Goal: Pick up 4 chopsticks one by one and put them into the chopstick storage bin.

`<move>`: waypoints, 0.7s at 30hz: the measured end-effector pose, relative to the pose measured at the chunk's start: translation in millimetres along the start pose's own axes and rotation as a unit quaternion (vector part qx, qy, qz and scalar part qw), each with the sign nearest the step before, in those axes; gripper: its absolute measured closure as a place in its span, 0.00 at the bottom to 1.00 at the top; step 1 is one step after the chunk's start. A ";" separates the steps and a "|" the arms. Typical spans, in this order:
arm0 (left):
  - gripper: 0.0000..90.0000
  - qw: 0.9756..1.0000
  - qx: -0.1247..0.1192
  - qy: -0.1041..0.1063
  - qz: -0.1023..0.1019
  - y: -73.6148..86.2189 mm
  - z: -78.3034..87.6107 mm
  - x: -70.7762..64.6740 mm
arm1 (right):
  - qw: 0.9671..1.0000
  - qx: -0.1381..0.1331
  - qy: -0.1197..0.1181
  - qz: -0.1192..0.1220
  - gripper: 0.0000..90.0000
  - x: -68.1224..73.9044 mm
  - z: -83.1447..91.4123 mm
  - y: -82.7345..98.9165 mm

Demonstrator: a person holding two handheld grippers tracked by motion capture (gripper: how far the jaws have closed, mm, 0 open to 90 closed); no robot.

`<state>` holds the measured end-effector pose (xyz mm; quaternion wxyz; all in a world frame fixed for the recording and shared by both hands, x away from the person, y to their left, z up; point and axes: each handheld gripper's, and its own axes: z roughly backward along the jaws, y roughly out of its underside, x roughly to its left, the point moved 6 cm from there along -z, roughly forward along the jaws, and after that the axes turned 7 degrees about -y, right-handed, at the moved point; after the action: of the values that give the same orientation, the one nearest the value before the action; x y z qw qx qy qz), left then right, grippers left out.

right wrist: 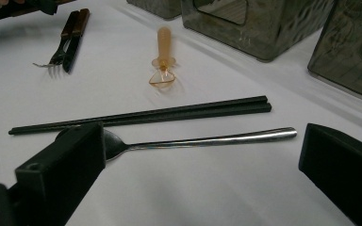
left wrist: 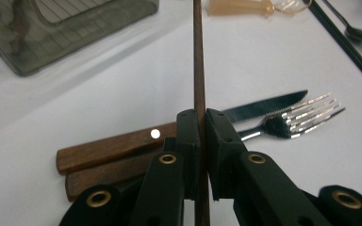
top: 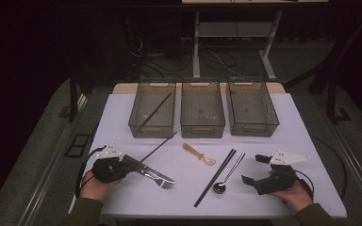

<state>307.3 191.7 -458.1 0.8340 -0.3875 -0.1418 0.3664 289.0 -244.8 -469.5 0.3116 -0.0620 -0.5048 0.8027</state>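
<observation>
The white bench [top: 122,207] carries three smoky plastic bins in a row; the left bin [top: 152,109] already holds one brown chopstick. Nearer the person than that bin, the left gripper [left wrist: 199,123] has its jaws clenched on a second brown chopstick [left wrist: 198,56], just above the wooden-handled knife [left wrist: 118,146] and fork [left wrist: 306,117]. To do this well, I'd lift clear of the cutlery, then lower the stick's far end into that bin. The right gripper [right wrist: 198,160] idles, jaws released, astride the steel spoon [right wrist: 207,140]. No writing is readable
</observation>
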 end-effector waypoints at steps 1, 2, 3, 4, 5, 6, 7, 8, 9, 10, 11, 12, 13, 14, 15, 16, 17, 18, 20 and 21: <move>0.93 1.000 -0.003 -0.001 0.001 -1.1 -0.3 0.2 | 1.000 0.001 0.000 0.001 0.01 -0.2 -0.1 0.0; 0.93 1.000 -0.002 -0.004 0.001 -1.7 -0.2 0.6 | 1.000 0.001 0.000 0.000 0.01 -0.2 -0.2 0.1; 0.93 1.000 -0.003 -0.007 0.001 -2.4 -0.5 1.0 | 1.000 0.001 0.000 0.000 0.01 -0.1 -0.2 0.1; 0.93 1.000 -0.005 -0.009 0.003 -3.2 -0.5 1.3 | 1.000 0.000 0.000 0.000 0.01 0.1 -0.1 0.1; 0.93 1.000 -0.008 -0.010 0.005 -4.5 -0.4 1.2 | 1.000 0.001 -0.001 0.001 0.01 0.2 0.0 0.2; 0.93 1.000 -0.011 -0.011 0.004 -5.9 -0.3 1.4 | 1.000 0.001 -0.001 0.001 0.01 0.2 -0.1 0.2; 0.93 1.000 -0.013 -0.011 0.004 -7.6 -0.1 1.6 | 1.000 0.001 0.000 -0.001 0.01 0.2 0.0 0.3; 0.93 1.000 -0.015 -0.012 0.007 -9.2 0.0 1.4 | 1.000 0.000 0.000 -0.001 0.01 0.0 -0.1 0.3; 0.93 1.000 -0.019 -0.011 0.008 -11.2 -0.2 1.4 | 1.000 0.001 0.000 -0.001 0.01 -0.1 -0.2 0.2; 0.93 1.000 -0.020 -0.011 0.006 -12.8 -0.2 1.5 | 1.000 0.001 0.001 -0.001 0.01 -0.1 -0.3 0.3; 0.93 1.000 -0.025 -0.012 0.008 -14.6 -0.8 0.9 | 1.000 0.001 0.001 -0.001 0.01 -0.1 -0.4 0.3; 0.93 1.000 -0.027 -0.013 0.009 -16.2 -1.5 0.7 | 1.000 0.002 0.001 -0.001 0.01 -0.2 -0.4 0.4; 0.93 0.999 -0.028 -0.014 0.011 -17.8 -2.2 0.0 | 1.000 0.002 0.000 -0.001 0.01 -0.2 -0.4 0.5; 0.93 0.999 -0.030 -0.015 0.008 -19.8 -2.8 0.0 | 1.000 0.001 0.001 -0.001 0.01 -0.5 -0.3 0.5; 0.93 0.999 -0.033 -0.014 0.012 -21.9 -3.5 -0.6 | 1.000 0.001 0.001 -0.001 0.01 -0.7 -0.2 0.5; 0.93 0.999 -0.034 -0.015 0.012 -24.0 -4.1 -0.6 | 1.000 0.002 0.001 -0.002 0.01 -0.7 -0.2 0.6; 0.93 0.999 -0.036 -0.016 0.015 -26.0 -4.9 -0.9 | 1.000 0.002 0.001 -0.002 0.01 -0.7 -0.2 0.7; 0.93 0.999 -0.037 -0.018 0.013 -28.1 -6.0 -0.4 | 1.000 0.002 0.001 -0.002 0.01 -0.6 -0.2 0.7; 0.93 0.999 -0.037 -0.021 0.013 -31.8 -8.3 0.4 | 1.000 0.003 0.001 -0.001 0.01 -0.7 -0.5 0.9; 0.93 0.999 -0.039 -0.023 0.015 -33.8 -9.7 1.4 | 1.000 0.003 0.002 -0.001 0.01 -0.6 -0.6 0.9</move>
<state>330.3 172.9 -439.3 0.8092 -0.4133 -0.1688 0.3819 289.3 -244.9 -470.7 0.3135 -0.0619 -0.5021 0.8036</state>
